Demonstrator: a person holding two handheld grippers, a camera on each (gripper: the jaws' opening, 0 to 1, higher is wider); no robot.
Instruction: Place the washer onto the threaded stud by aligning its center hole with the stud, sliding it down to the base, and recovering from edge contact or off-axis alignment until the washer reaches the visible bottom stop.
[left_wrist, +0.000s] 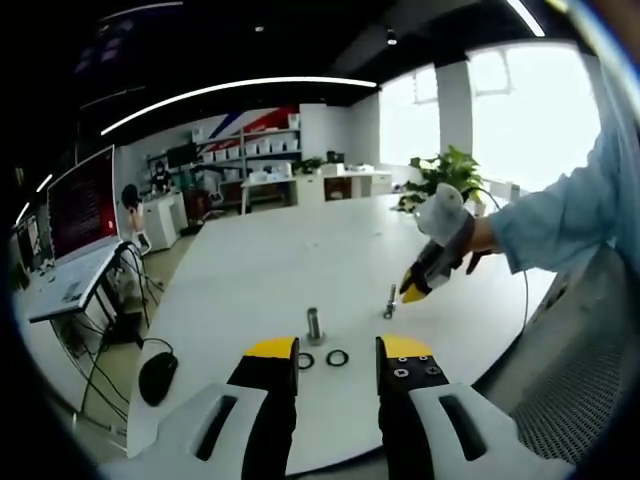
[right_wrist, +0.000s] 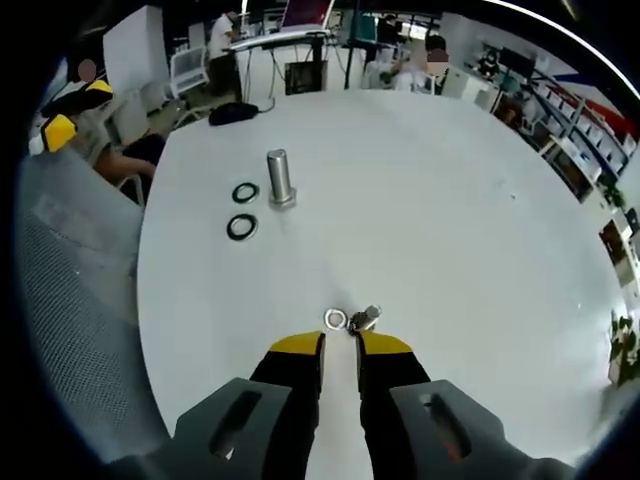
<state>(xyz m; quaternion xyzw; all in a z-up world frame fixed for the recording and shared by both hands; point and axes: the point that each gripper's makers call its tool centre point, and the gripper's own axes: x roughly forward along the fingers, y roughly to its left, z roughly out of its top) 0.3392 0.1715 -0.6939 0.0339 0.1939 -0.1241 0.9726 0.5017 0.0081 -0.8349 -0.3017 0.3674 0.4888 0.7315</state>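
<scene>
A small silver washer lies flat on the white table, touching or nearly touching a short threaded stud to its right. My right gripper hovers just short of both, its yellow-tipped jaws a narrow gap apart with nothing between them. In the left gripper view the same stud stands at the tip of the right gripper, held by a gloved hand. My left gripper is wide open near the table's edge and holds nothing.
A thicker steel post stands with two black rings beside it; they appear as the post and rings just beyond my left jaws. A black mouse lies at the table edge. A mesh chair stands close by.
</scene>
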